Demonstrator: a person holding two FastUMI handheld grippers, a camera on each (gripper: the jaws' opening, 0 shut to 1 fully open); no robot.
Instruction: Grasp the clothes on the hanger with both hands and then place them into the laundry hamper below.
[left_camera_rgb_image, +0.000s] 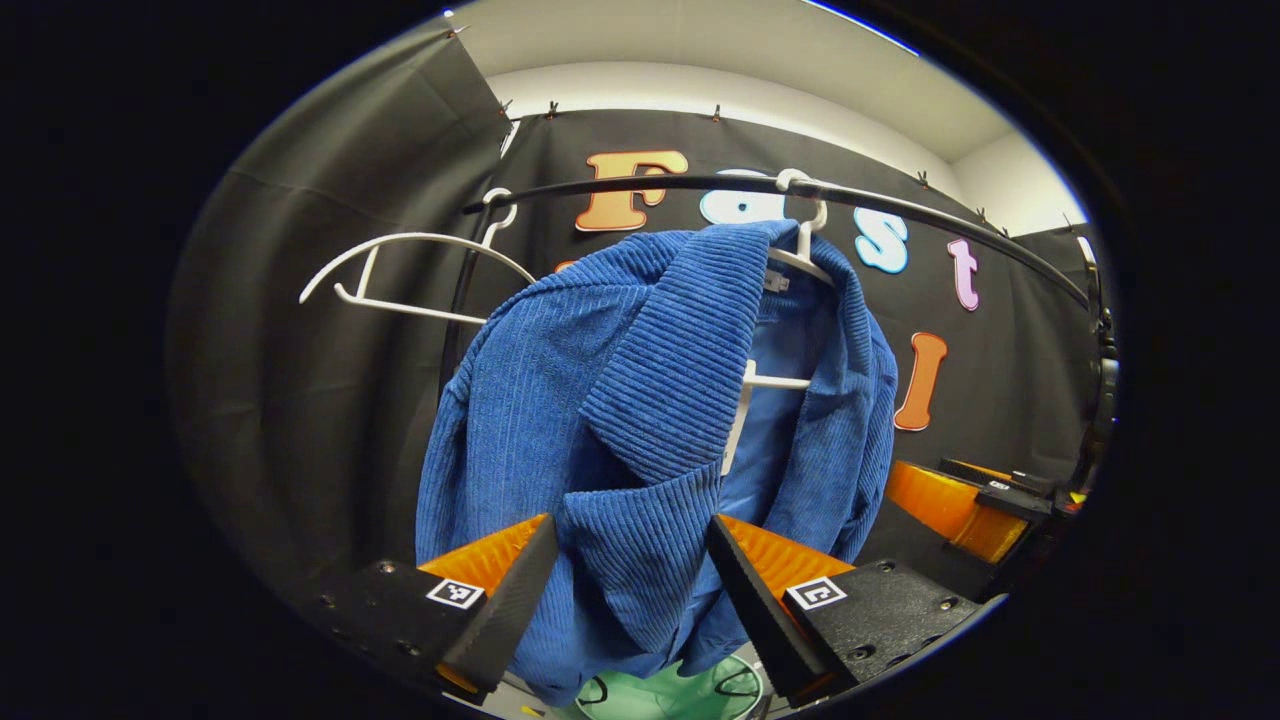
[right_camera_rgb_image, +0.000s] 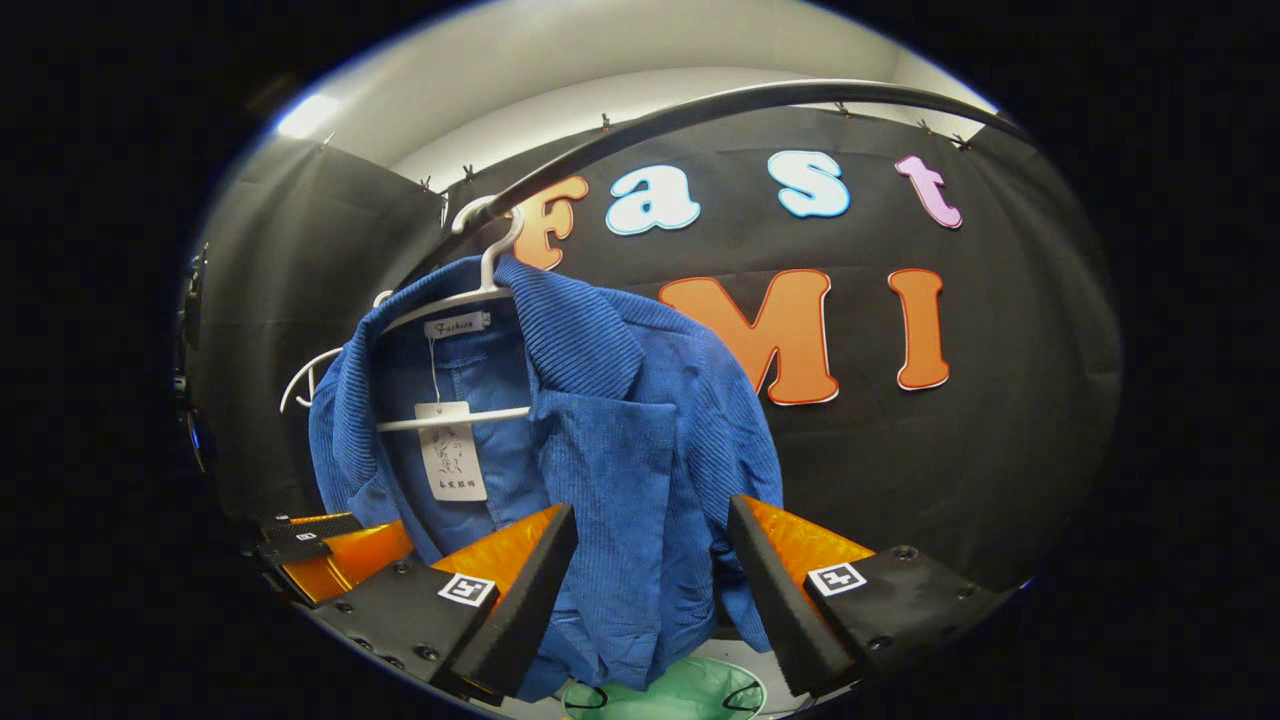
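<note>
A black rail (left_camera_rgb_image: 900, 208) carries 2 white hangers: one bare (left_camera_rgb_image: 400, 270), one (right_camera_rgb_image: 470, 300) holding the blue corduroy jacket (left_camera_rgb_image: 640, 420).

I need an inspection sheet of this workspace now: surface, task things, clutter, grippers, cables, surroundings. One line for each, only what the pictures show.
Surface: pale floor strip under the hamper; no table seen.
Job's things: blue corduroy jacket hangs on a white plastic hanger on the black curved rail; green laundry hamper lies below it.
Clutter: a second, empty white hanger on the rail; a paper tag inside the jacket.
Grippers: left gripper open, jacket front between its fingers; right gripper open likewise; neither pressing.
Cables: nothing seen.
Surroundings: black cloth wall, white ceiling.
</note>
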